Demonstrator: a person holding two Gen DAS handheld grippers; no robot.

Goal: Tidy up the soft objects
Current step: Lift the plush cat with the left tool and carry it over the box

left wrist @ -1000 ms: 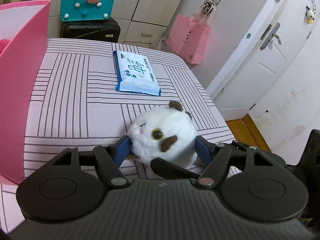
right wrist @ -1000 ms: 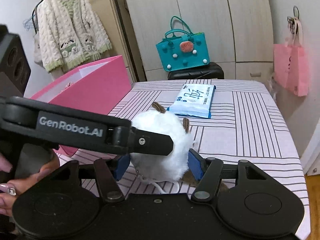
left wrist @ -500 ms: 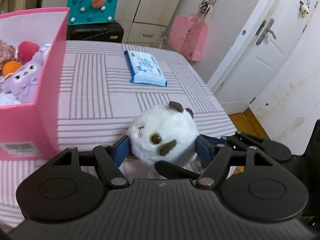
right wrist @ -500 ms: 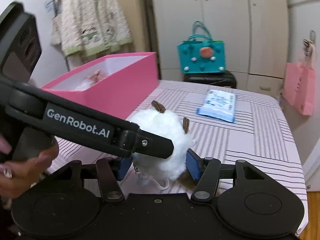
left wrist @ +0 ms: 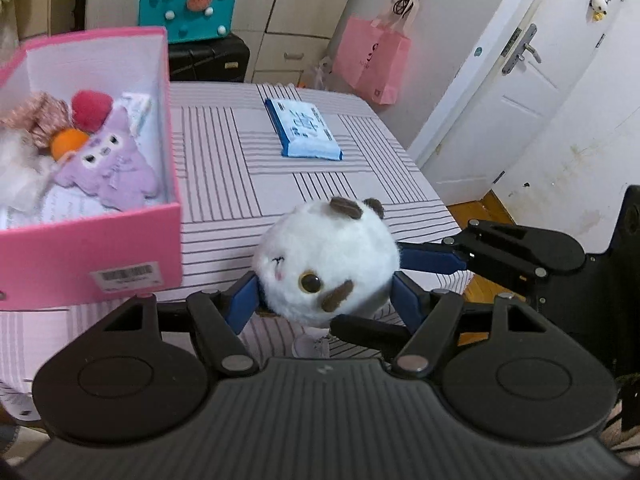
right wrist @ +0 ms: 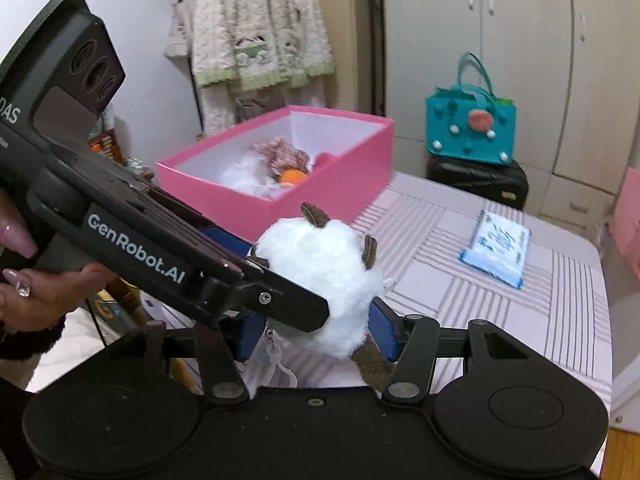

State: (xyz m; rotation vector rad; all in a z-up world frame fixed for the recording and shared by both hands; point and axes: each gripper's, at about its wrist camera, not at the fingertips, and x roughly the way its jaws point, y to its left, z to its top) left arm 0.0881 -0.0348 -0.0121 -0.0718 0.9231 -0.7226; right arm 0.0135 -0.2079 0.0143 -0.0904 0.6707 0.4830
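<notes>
Both grippers clamp one white plush above the striped table – left gripper firm, right gripper w/ jaws closing on it. Pink box already holds several soft toys; blue tissue pack not yet boxed. Readable – "GenRobot.AI" on left gripper

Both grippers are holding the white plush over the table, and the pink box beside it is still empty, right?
Not empty. The left wrist view shows the pink box already holding a purple plush and other soft toys. Both grippers do hold the white plush over the table.
</notes>
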